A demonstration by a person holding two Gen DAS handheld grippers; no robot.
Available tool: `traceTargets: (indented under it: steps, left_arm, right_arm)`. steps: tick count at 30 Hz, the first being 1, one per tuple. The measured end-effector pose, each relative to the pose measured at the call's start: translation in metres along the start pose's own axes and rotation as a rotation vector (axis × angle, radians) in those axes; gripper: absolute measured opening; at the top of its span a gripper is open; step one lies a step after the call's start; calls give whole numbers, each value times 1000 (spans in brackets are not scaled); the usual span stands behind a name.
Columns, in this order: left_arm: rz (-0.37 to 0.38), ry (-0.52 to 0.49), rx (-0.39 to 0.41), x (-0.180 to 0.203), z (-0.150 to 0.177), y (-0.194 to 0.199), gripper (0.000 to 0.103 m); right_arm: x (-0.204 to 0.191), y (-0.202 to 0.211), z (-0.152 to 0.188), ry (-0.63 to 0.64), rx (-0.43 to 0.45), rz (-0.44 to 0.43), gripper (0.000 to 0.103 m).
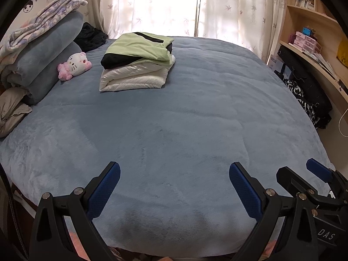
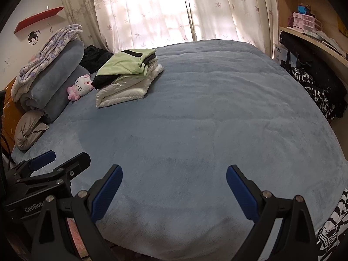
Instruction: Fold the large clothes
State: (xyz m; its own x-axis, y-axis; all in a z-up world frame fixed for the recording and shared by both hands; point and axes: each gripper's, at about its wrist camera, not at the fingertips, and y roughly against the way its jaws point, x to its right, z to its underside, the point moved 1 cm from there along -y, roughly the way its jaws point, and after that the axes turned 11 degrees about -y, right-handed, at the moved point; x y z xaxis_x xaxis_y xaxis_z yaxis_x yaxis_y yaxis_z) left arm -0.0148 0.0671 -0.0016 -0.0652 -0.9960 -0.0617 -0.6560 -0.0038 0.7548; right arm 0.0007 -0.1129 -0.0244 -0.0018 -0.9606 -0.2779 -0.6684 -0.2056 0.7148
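A folded green and black garment (image 1: 139, 50) lies on top of a folded white puffy jacket (image 1: 132, 77) at the far left of the blue bed (image 1: 174, 119). The stack also shows in the right wrist view, green garment (image 2: 124, 65) over white jacket (image 2: 128, 91). My left gripper (image 1: 174, 174) is open and empty above the bed's near edge. My right gripper (image 2: 174, 176) is open and empty beside it, and shows at the right of the left wrist view (image 1: 302, 171). The left gripper shows at the lower left of the right wrist view (image 2: 63, 158).
Rolled blue blankets (image 1: 45, 65) with a flowered quilt (image 1: 41, 21), a pink and white plush toy (image 1: 75, 65) and a dark garment (image 1: 91, 35) lie at the bed's left. Black and white clothes (image 1: 304, 100) hang at the right, below wooden shelves (image 1: 313, 43). Curtains (image 1: 174, 6) are behind the bed.
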Motion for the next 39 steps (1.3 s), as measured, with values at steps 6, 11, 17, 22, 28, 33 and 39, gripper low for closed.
traceTargets:
  steps: [6,11,17,22,28,33,39]
  left_arm:
    - [-6,-3,-15,0,2,-3,100]
    - [-8,-2,-27,0,3,-6,99]
    - [-8,-3,-27,0,3,-6,99]
    - [-9,-4,-30,0,4,-7,99]
    - [-9,-4,-30,1,5,-7,99]
    - [-10,-3,-30,2,5,-6,99]
    - [-5,-3,-33,1,6,-7,99]
  right_arm:
    - [2,-5,1,-4,-19,2,97]
    - [2,-7,1,-5,-28,2,97]
    - [1,-7,2,-6,-27,3,97]
    - [1,-8,3,-6,-28,4,97]
    - [2,-8,2,-6,-29,3,97]
    - [1,-8,2,-6,-29,3,97]
    - [2,-8,3,-5,-29,3,97]
